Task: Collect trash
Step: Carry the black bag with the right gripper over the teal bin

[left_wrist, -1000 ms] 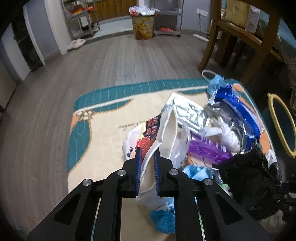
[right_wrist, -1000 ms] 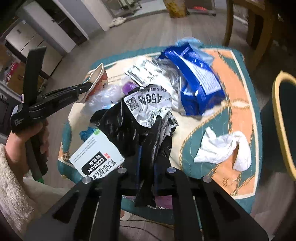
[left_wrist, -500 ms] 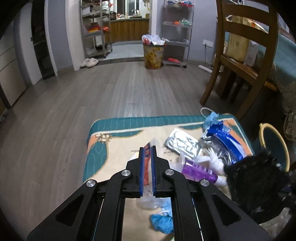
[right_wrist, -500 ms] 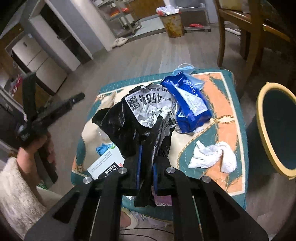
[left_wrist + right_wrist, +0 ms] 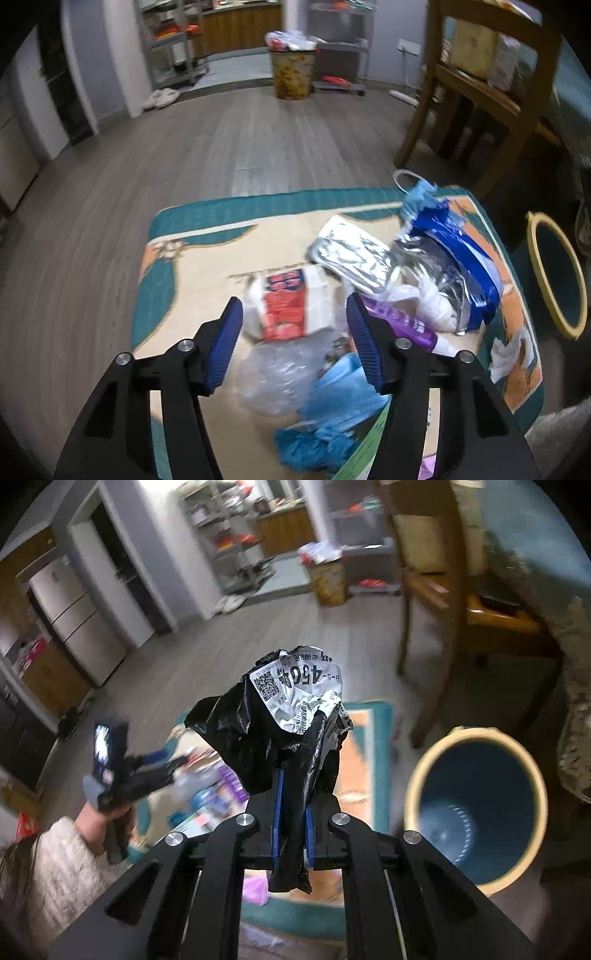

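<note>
The left tongs hang over the near part of the counter with their jaws opening — nothing is pressed between the blue pads; a red-and-white packet lies on the counter below the gap, clear of both pads. Nearer than the packet sit a crumpled clear wrap and a heap of blue gloves. Right of the packet lie a purple tube, a foil pouch partly over a white plastic knot, and beyond those a blue-and-silver bag with a blue mask at its far end. A white tissue rests at the counter's right edge, well apart from the packet. The right tongs are clamped narrow on a black bag, which stands up out of the jaws with a crumpled white shipping label on its top; a strip of the bag hangs down below the pads. In the right wrist view the bag is raised above the counter, left of a blue bin with a yellow rim that stands on the floor beside the counter's right side. A hand in a fuzzy cream sleeve holds the left tongs at the left of that view, blurred.
</note>
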`<state>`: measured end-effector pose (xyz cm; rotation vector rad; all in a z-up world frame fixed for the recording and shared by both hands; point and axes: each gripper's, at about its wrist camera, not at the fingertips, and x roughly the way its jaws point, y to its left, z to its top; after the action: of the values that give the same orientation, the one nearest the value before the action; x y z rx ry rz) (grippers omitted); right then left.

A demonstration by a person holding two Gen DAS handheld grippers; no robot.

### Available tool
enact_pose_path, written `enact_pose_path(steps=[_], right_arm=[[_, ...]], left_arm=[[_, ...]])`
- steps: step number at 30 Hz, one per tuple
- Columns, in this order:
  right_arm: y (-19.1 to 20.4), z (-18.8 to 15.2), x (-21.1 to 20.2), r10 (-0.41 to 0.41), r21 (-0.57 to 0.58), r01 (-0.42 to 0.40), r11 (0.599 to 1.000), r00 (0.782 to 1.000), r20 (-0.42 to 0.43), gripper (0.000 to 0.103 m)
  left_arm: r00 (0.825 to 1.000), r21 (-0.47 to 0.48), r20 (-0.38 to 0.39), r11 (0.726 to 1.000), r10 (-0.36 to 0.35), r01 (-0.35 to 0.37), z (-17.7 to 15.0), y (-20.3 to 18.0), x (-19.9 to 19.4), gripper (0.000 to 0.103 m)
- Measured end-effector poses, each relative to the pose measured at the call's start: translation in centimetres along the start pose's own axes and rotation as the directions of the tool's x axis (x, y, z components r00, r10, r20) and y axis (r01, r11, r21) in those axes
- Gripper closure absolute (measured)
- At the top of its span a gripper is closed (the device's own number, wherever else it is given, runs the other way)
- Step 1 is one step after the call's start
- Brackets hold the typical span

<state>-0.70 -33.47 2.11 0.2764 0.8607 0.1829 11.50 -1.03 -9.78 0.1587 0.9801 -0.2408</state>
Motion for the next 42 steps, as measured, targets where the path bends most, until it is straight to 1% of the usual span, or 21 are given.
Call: enact_pose_path(steps=[2,3,4,7,8,11,13,15,16,19,21,24,27,29,32,34,35,36,38,39,42], right_arm=[[-2.0,-0.1,0.9,0.003,0.063,-0.003,0.998,1.000,-0.003,0.094],[-3.2,0.0,1.5,0.018,0.112,-0.016,0.994,1.000,-0.011,0.094],[-4.0,0.2,1.9,0.023,0.134,-0.022,0.991,1.000,-0.012,0.094],[-5.7,1.2,2.9,-0.029,0.121,0.031,0.992,0.999,-0.018,0.094],[-6.2,1.4,3.2,-0.034,0.128,0.036,0.991,0.999,-0.022,0.094],[-8.5,1.6,4.3,-0.033,0.195,0.043,0.980,0.998,-0.051,0.094],[-8.8,1.5,4.8,-0.039,0.199,0.052,0.979,0.997,-0.067,0.094],[-8.9,1.5,5.3,-0.033,0.192,0.047,0.980,0.997,-0.074,0.094],[-8.7,1.6,5.4,-0.029,0.185,0.043,0.982,0.997,-0.074,0.094],[-8.3,1.9,5.6,-0.022,0.162,0.032,0.986,0.998,-0.065,0.094],[-8.4,1.8,5.5,-0.021,0.164,0.031,0.986,0.998,-0.061,0.094],[-9.1,1.6,5.0,-0.010,0.206,0.022,0.978,0.998,-0.058,0.094],[-9.5,1.7,4.2,-0.006,0.224,0.015,0.974,0.999,-0.041,0.094],[-9.8,1.6,3.7,-0.014,0.222,0.020,0.975,0.999,-0.029,0.094],[-11.4,1.4,1.8,-0.044,0.239,0.041,0.970,0.999,0.007,0.094],[-12.9,1.1,0.6,-0.065,0.268,0.054,0.962,0.997,0.031,0.094],[-14.2,0.8,-0.2,-0.087,0.295,0.071,0.953,0.995,0.042,0.094],[-15.0,0.6,-0.5,-0.101,0.313,0.083,0.946,0.994,0.043,0.094],[-17.2,-0.3,-1.2,-0.133,0.366,0.111,0.924,0.991,0.035,0.094],[-18.1,-0.6,-1.3,-0.139,0.382,0.118,0.916,0.990,0.028,0.094],[-20.4,-1.7,-1.6,-0.176,0.409,0.164,0.898,0.984,-0.006,0.094]], left_arm=[[1.000,0.036,-0.026,0.999,0.013,-0.012,0.2,-1.0,1.1,0.043],[0.998,0.050,-0.045,0.998,0.035,-0.032,0.2,-1.3,1.8,0.043],[0.997,0.053,-0.063,0.998,0.048,-0.044,0.2,-1.4,2.6,0.043],[0.991,0.057,-0.102,0.995,0.083,-0.078,0.2,-1.4,4.3,0.044],[0.990,0.066,-0.102,0.994,0.094,-0.087,0.2,-1.4,4.6,0.046],[0.988,0.088,-0.114,0.992,0.104,-0.094,0.3,-1.5,5.0,0.077],[0.989,0.088,-0.101,0.991,0.111,-0.102,0.4,-1.4,4.8,0.081],[0.990,0.077,-0.073,0.990,0.123,-0.118,0.7,-1.1,4.3,0.087],[0.990,0.069,-0.062,0.990,0.124,-0.120,0.8,-1.0,4.0,0.090],[0.992,0.050,-0.022,0.991,0.123,-0.122,1.1,-0.6,3.0,0.094],[0.993,0.034,0.020,0.992,0.117,-0.118,1.4,-0.3,1.9,0.099],[0.992,-0.002,0.084,0.996,0.093,-0.093,2.0,-0.1,-0.1,0.099],[0.986,-0.047,0.157,0.998,0.057,-0.050,3.3,-0.5,-2.5,0.099],[0.976,-0.071,0.219,0.997,0.008,0.008,4.4,-1.5,-4.3,0.099],[0.961,-0.054,0.272,0.996,-0.059,0.077,5.5,-3.8,-6.0,0.099],[0.946,-0.018,0.302,0.992,-0.117,0.129,6.2,-6.3,-7.1,0.099],[0.939,-0.001,0.311,0.988,-0.145,0.152,6.5,-7.5,-7.4,0.099],[0.929,0.023,0.320,0.982,-0.186,0.189,7.0,-9.3,-7.8,0.099],[0.914,0.061,0.324,0.969,-0.245,0.238,7.4,-12.2,-8.1,0.099],[0.903,0.092,0.320,0.958,-0.288,0.273,7.7,-14.3,-8.1,0.099],[0.879,0.161,0.289,0.924,-0.379,0.345,7.9,-19.0,-7.9,0.099]])
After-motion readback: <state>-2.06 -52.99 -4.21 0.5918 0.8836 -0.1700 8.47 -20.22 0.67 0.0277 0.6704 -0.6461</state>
